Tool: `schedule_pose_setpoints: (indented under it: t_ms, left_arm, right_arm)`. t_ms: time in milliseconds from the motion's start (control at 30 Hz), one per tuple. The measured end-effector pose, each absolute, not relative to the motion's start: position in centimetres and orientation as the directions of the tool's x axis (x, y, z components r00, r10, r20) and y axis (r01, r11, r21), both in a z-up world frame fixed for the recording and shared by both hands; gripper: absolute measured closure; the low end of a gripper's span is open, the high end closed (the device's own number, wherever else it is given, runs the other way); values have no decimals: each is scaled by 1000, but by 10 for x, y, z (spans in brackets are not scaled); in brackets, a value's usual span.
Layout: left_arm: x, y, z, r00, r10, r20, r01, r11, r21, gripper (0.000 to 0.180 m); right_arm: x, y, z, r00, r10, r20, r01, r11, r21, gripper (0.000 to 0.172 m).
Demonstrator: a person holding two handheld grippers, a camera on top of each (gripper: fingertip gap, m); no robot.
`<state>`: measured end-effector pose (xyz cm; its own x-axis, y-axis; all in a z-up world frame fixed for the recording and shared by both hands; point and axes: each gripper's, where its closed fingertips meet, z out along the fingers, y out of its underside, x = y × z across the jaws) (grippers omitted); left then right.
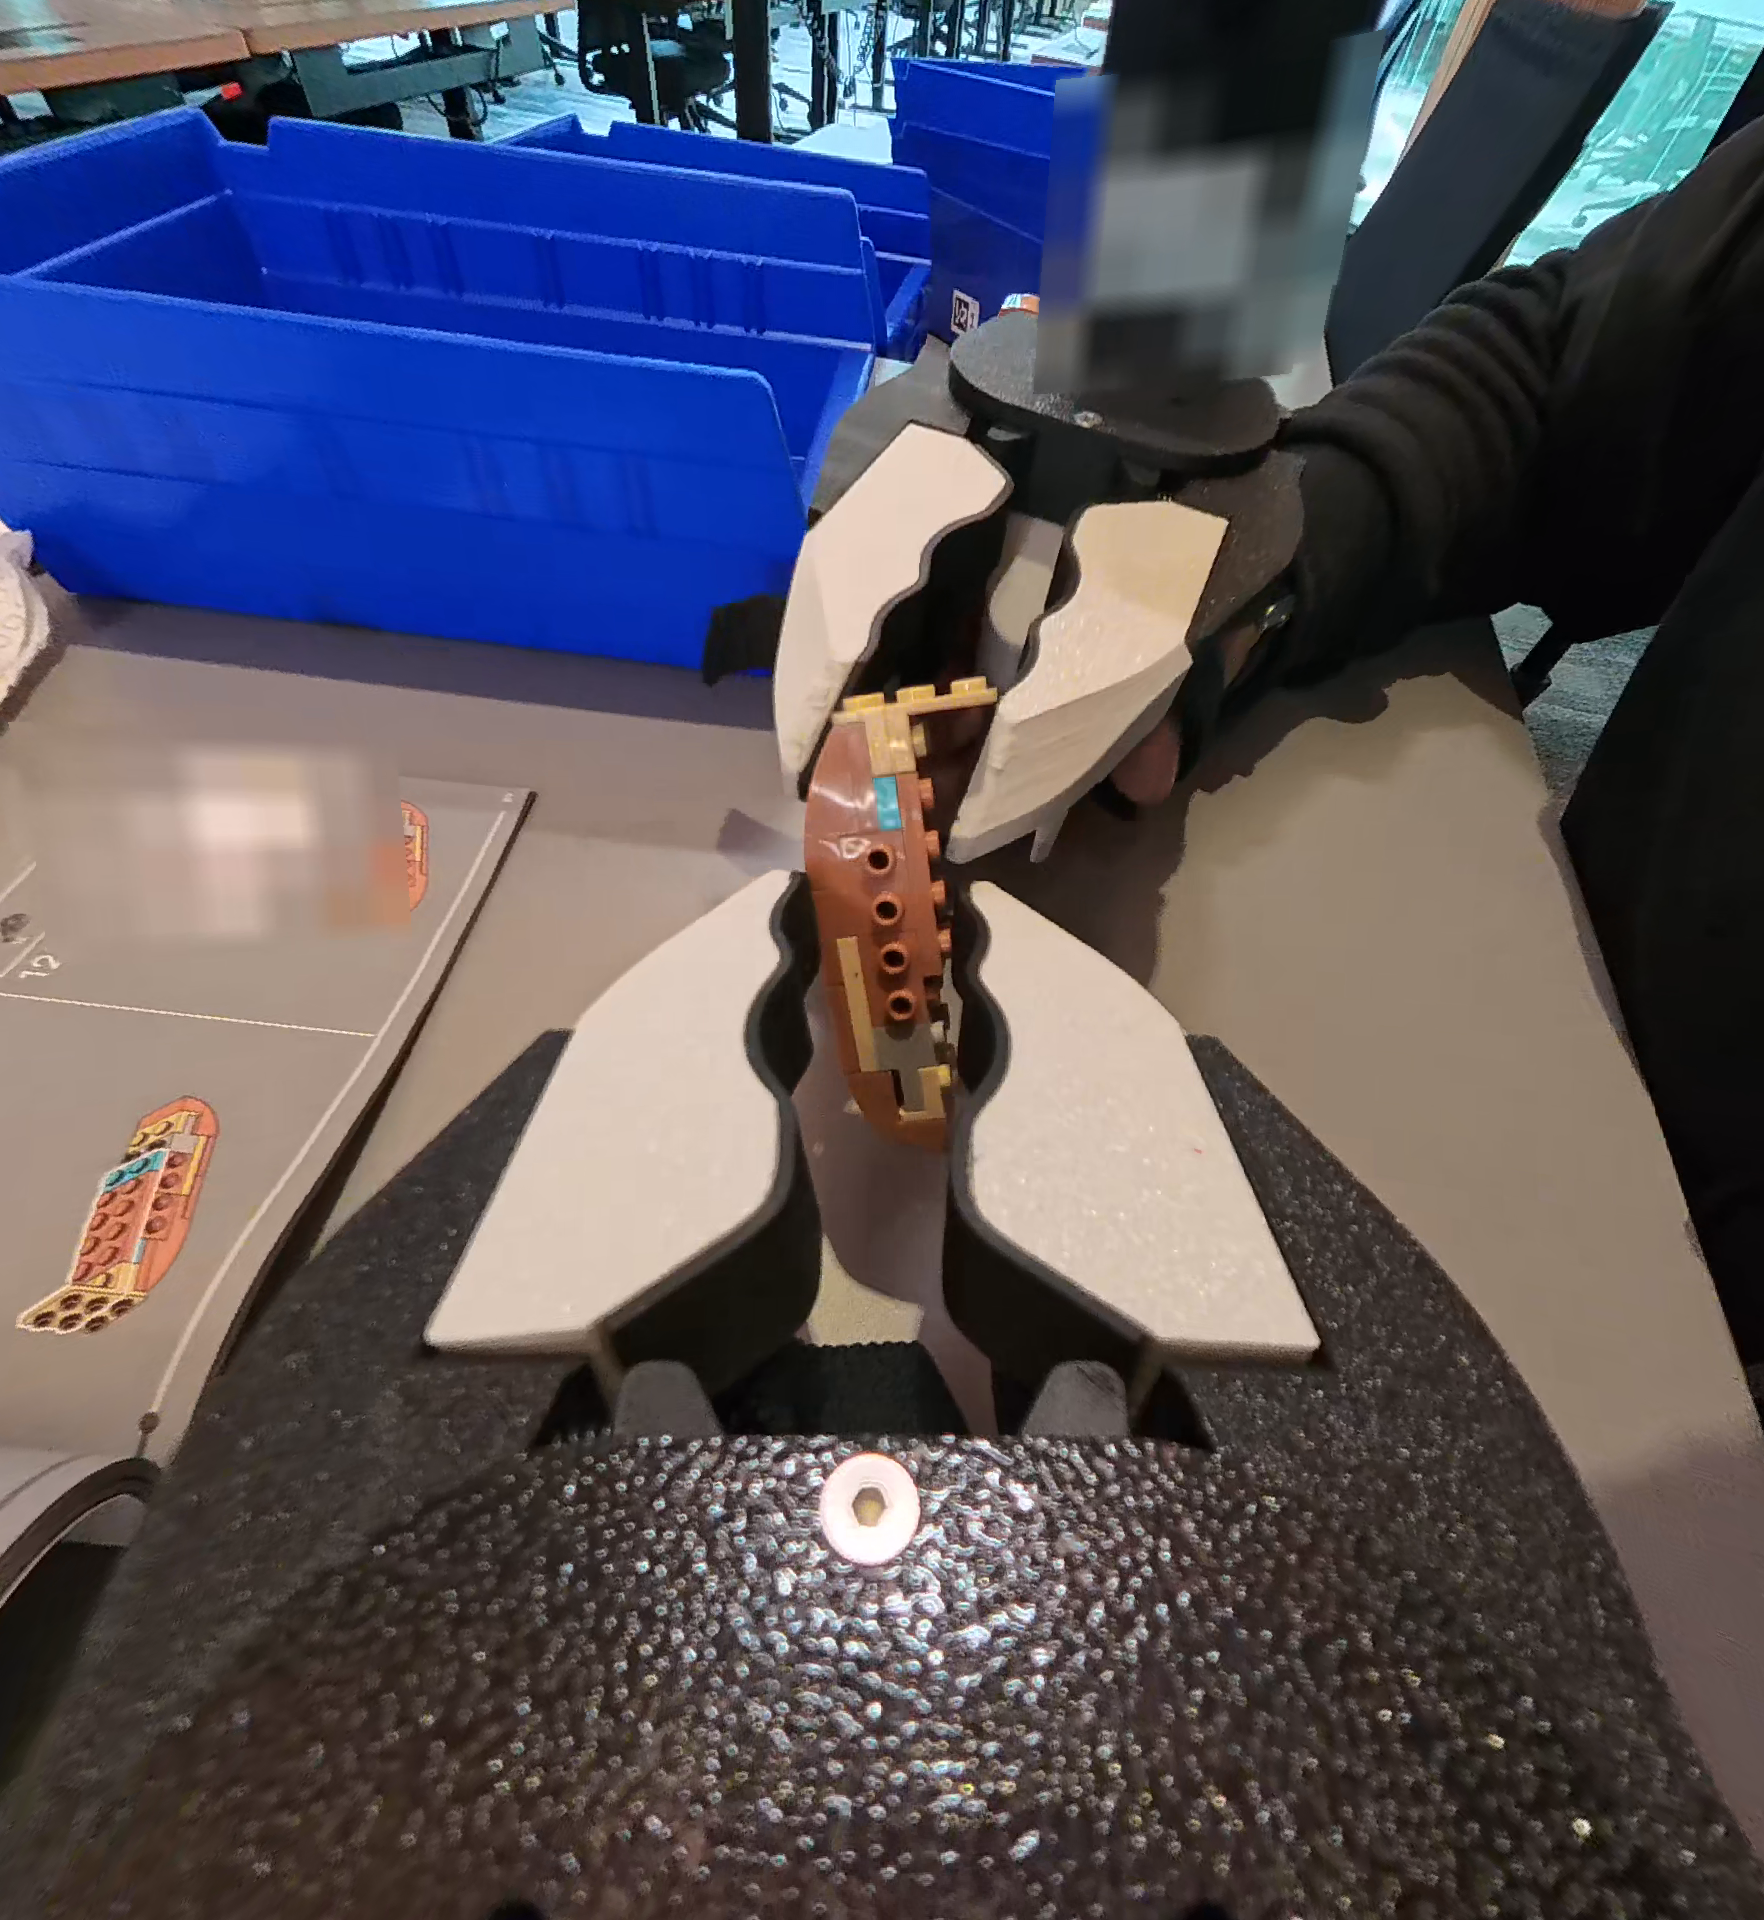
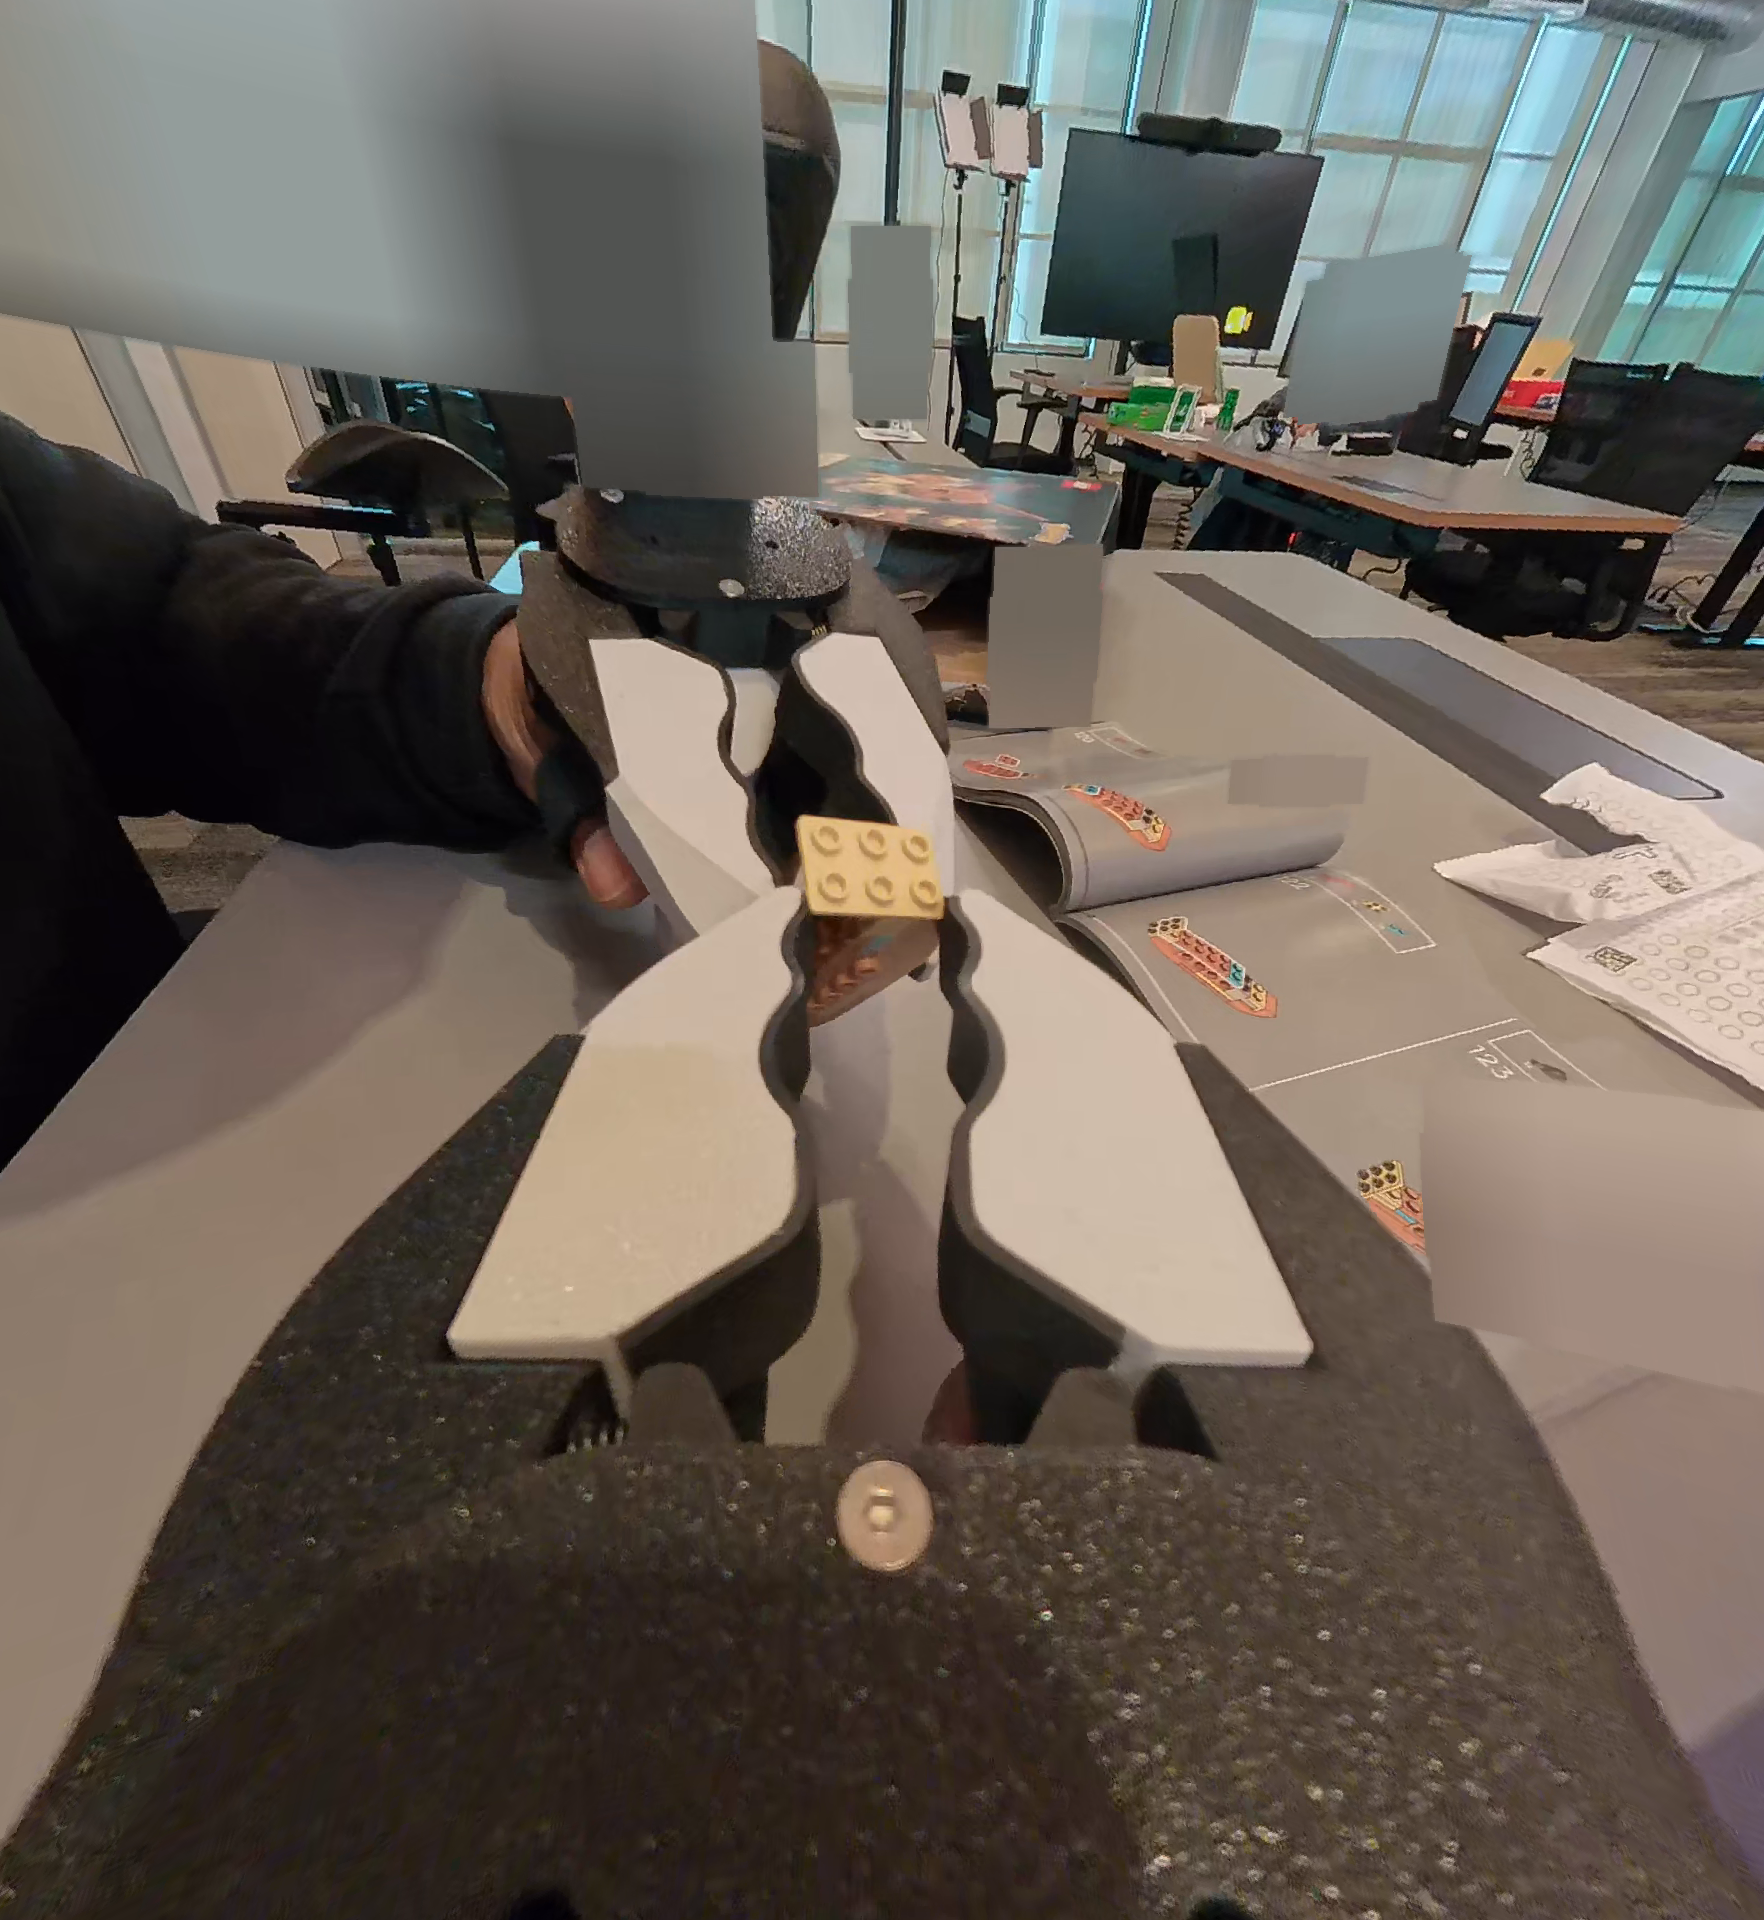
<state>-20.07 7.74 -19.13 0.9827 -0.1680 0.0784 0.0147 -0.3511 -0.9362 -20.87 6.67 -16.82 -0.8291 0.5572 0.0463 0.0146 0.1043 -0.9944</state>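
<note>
My left gripper is shut on a brown brick model shaped like a boat hull, holding it on edge above the grey table. A tan plate sits on the model's far end. My right gripper reaches in from the upper right, its fingers closed on that end. In the right wrist view the right gripper pinches the tan plate at its fingertips. The brown model hangs just below it. The left gripper's fingers face it from behind.
Blue bins stand along the table's far side. An open instruction booklet lies to the left and also shows in the right wrist view. White paper bags lie beyond it. A person's black sleeves hold both grippers. My left and right fingertips are right by each other.
</note>
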Motion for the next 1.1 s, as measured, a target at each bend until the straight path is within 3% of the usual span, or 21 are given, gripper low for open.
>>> schedule_pose_setpoints:
  t_ms: [200, 267, 367, 567, 667, 833, 867, 1100]
  left_arm:
    - [-205, 78, -198, 985, -134, 113, 54, -380, -923, 156]
    - [-208, 78, -201, 981, -111, 162, 106, -395, -913, 156]
    - [-217, 74, -201, 955, -72, 288, 238, -396, -887, 156]
    - [-199, 64, -207, 750, -178, 637, 491, -495, -717, 156]
    - [-181, 60, -217, 703, -223, 675, 457, -586, -669, 156]
    - [-162, 54, -225, 709, -274, 650, 345, -669, -658, 155]
    - [-159, 52, -228, 711, -280, 645, 324, -684, -654, 156]
    - [-165, 51, -232, 738, -259, 624, 308, -693, -652, 154]
  right_arm:
    - [-213, 67, -174, -810, 582, 71, 26, 157, -987, 149]
    - [-217, 68, -176, -801, 589, 103, 11, 187, -982, 140]
    - [-216, 73, -176, -814, 558, 162, -36, 230, -973, 124]
    - [-209, 74, -171, -847, 459, 269, -146, 284, -948, 121]
    - [-195, 66, -179, -897, 341, 280, -169, 320, -932, 125]
    - [-176, 58, -200, -920, 201, 337, -230, 419, -879, 147]
    - [-174, 57, -201, -920, 191, 341, -236, 424, -874, 154]
    - [-181, 59, -212, -905, 260, 337, -177, 490, -854, 155]
